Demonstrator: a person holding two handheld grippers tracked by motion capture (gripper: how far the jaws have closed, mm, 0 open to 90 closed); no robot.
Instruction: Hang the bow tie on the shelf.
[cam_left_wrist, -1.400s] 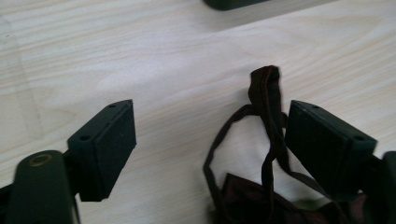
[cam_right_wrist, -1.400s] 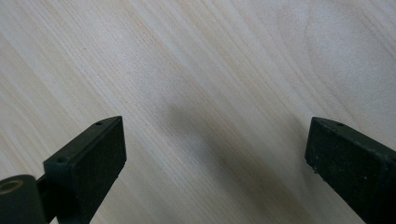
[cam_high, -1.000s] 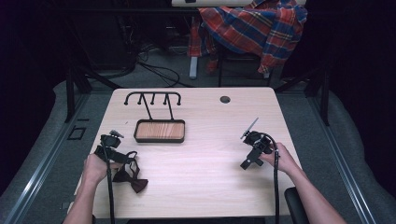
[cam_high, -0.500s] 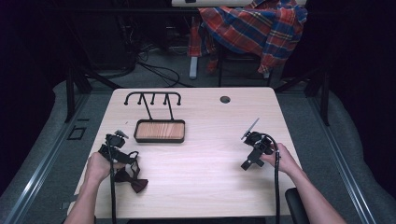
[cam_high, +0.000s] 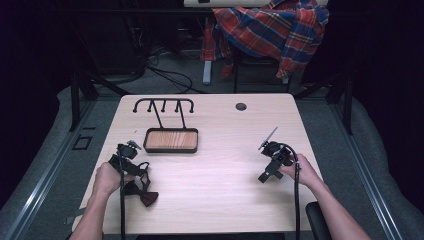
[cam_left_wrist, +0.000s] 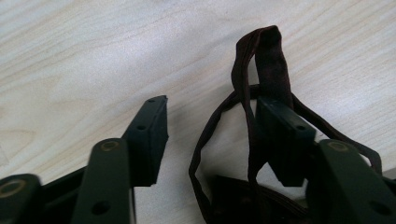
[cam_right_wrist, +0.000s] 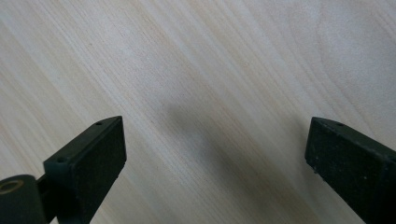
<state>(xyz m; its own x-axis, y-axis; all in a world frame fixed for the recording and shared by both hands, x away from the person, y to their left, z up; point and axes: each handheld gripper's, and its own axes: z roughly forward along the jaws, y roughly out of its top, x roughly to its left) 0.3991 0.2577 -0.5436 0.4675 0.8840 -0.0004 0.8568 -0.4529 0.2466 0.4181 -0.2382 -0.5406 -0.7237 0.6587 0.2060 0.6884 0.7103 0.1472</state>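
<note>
Dark brown bow tie (cam_high: 142, 192) with thin strap (cam_left_wrist: 261, 60): flat on the desk (cam_high: 220, 200) near the front-left corner, just beside the left hand (cam_high: 106, 177). Strap loop raised and draped over one finger (cam_left_wrist: 285, 135) of the left gripper (cam_left_wrist: 210, 126); other finger (cam_left_wrist: 149, 133) apart from it, bare wood between. Fingers spread, closed on nothing; strap hooked on, not pinched.

Left gripper (cam_high: 125, 155): low over the desk, just behind the bow tie, cable trailing toward the front edge.

Right gripper (cam_high: 270, 160): held in the right hand (cam_high: 300, 172) at the right side of the desk, well apart from the bow tie. Fingers (cam_right_wrist: 88, 161) spread wide over bare wood, nothing between them.

Wooden tray (cam_high: 171, 140), dark rim, rounded oblong: behind the left gripper, near it, not touching. Black wire rack (cam_high: 163, 106) with hooks: standing at the tray's far side.

Round cable hole (cam_high: 241, 106): near the far edge, right of centre.

Open room: wide bare stretch of desk between the two grippers and across the front middle; bow tie close to the front and left edges.

Surface: pale wood grain, matte, rounded corners. Surroundings: grey floor, dark walls, cables on the floor beyond the desk, red-and-blue plaid cloth (cam_high: 272, 30) draped over a chair behind.
</note>
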